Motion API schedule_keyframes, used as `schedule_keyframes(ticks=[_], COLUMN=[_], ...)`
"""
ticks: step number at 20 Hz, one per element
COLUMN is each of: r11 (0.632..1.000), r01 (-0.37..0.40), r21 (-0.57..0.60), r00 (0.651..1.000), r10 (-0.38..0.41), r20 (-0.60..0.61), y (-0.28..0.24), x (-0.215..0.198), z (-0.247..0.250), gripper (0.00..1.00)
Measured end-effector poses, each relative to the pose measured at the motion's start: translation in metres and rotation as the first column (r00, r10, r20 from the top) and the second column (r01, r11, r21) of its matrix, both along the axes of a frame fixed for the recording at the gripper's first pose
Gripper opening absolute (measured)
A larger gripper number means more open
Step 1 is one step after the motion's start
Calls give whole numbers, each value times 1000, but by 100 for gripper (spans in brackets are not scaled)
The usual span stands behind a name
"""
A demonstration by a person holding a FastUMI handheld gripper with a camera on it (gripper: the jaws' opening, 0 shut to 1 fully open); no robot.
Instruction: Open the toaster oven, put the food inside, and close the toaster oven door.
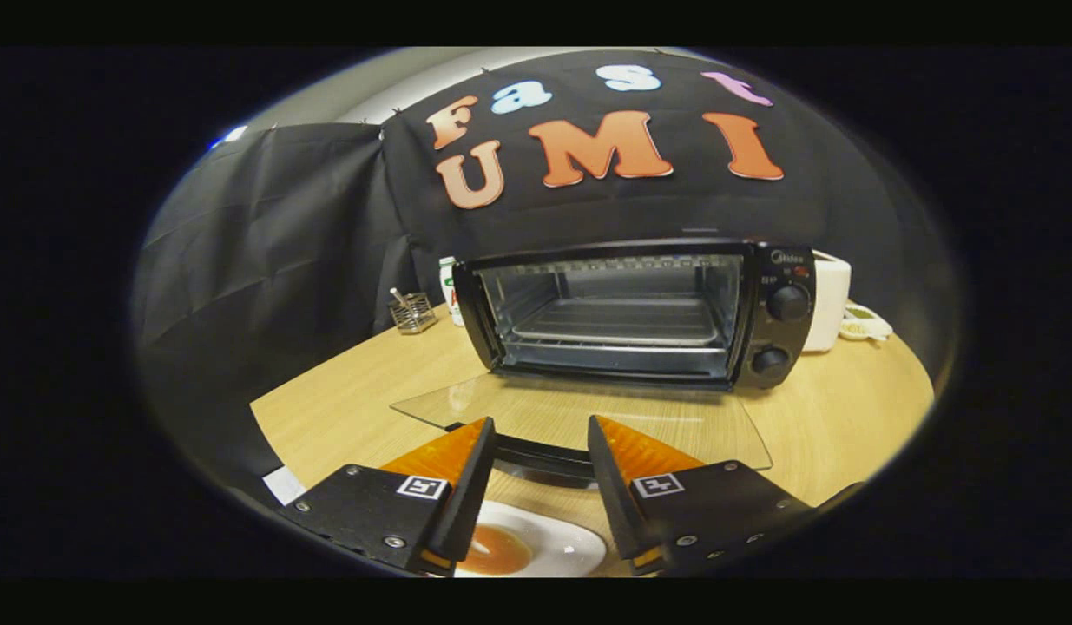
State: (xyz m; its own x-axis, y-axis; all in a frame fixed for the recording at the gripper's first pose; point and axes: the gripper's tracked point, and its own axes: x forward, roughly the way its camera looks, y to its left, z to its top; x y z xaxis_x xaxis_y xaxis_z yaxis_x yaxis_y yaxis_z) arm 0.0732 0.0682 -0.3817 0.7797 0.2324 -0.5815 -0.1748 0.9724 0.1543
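- We've got the tool (540, 451) spread open, nothing between its fingers (453, 486), hovering low over the bench (345, 408).
- The relation that counts: the food (494, 550), a glazed ring that looks like a doughnut, sits on a white plate (570, 547) right under us, between the finger bases and tucked towards the left finger.
- So the food lies below and behind the fingertips, not ahead of them; we judge we'll need to pull back and tip down to get at it.
- Its shape is round, so no long axis to line up with; any approach across the ring should serve.
- Straight ahead, the toaster oven (635, 312) stands with its glass door (588, 417) dropped flat towards us, the dark door handle (540, 456) showing just beyond the fingertips.
- Inside, the wire rack (622, 323) sits bare, so opening looks done and loading is the step in hand.
- What's in the way: that door lies between plate and rack, so we'd carry the food over it, not through it.
- Off to the side: a mesh holder (411, 312) and a bottle (450, 286) left of the oven, a white appliance (831, 299) on its right, all well apart from our path.
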Motion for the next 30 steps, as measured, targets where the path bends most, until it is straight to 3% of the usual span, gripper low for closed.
schedule_keyframes(ticks=[2, 11, 15, 25, 30], r11=[997, 996, 998, 986, 974], r01=[30, 40, 0, -144, -142], r21=[-68, -82, -67, -84, -177], r00=[999, 999, 999, 989, 990], r10=[-31, -41, 3, 147, 143], r20=[-14, -15, 45, 32, -8], y=[-18, -24, -9, 38, 37], x=[-2, -24, -43, -125, -133], z=[-14, -15, 6, 6, -19], gripper=[62, 62, 87, 97, 98])
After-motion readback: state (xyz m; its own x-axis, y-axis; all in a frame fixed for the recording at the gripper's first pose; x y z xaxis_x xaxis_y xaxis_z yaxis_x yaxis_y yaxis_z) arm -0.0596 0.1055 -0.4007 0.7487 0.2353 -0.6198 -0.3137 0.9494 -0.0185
